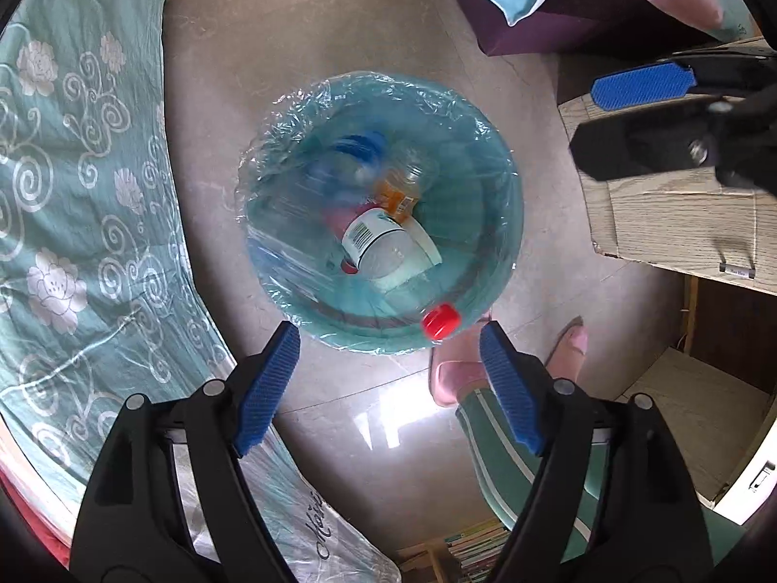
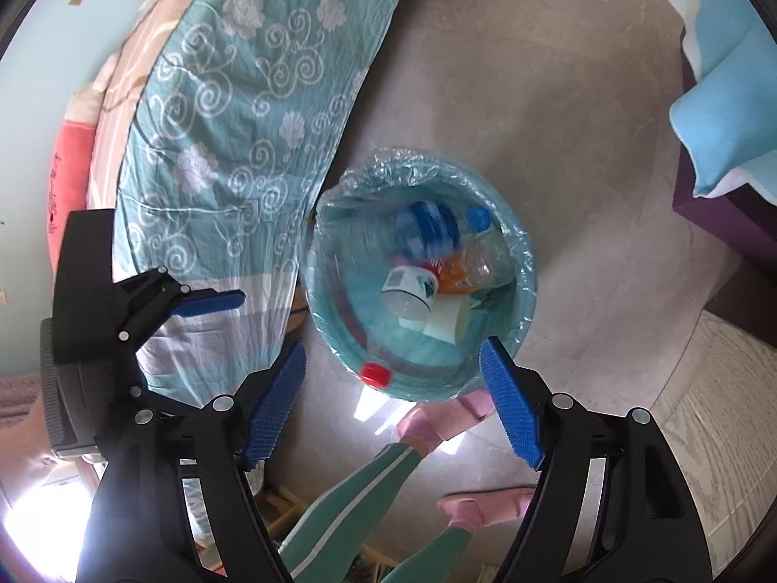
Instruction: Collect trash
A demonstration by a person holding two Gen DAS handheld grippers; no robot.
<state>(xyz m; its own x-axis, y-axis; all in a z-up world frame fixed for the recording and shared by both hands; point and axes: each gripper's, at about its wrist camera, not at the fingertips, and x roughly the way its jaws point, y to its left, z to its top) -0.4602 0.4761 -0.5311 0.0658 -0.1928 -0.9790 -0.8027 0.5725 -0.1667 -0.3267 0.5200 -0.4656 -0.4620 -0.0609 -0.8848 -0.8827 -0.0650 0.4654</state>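
Note:
A teal trash bin (image 1: pixel 490 223) lined with a clear bag stands on the floor; it also shows in the right wrist view (image 2: pixel 527 286). Inside lie several plastic bottles: a clear bottle with a red cap (image 1: pixel 441 320) and white label (image 1: pixel 369 235), an orange-labelled bottle (image 1: pixel 400 192) and a blue-capped bottle (image 2: pixel 432 228). The red cap also shows in the right wrist view (image 2: pixel 376 373). My left gripper (image 1: pixel 388 384) is open and empty above the bin's near rim. My right gripper (image 2: pixel 393 403) is open and empty above the bin.
A bed with a teal flowered cover (image 1: pixel 73 184) lies left of the bin. A wooden cabinet (image 1: pixel 680 223) stands to the right. A purple box (image 1: pixel 544 19) with blue cloth is at the far right. My feet in pink slippers (image 2: pixel 437 420) stand by the bin.

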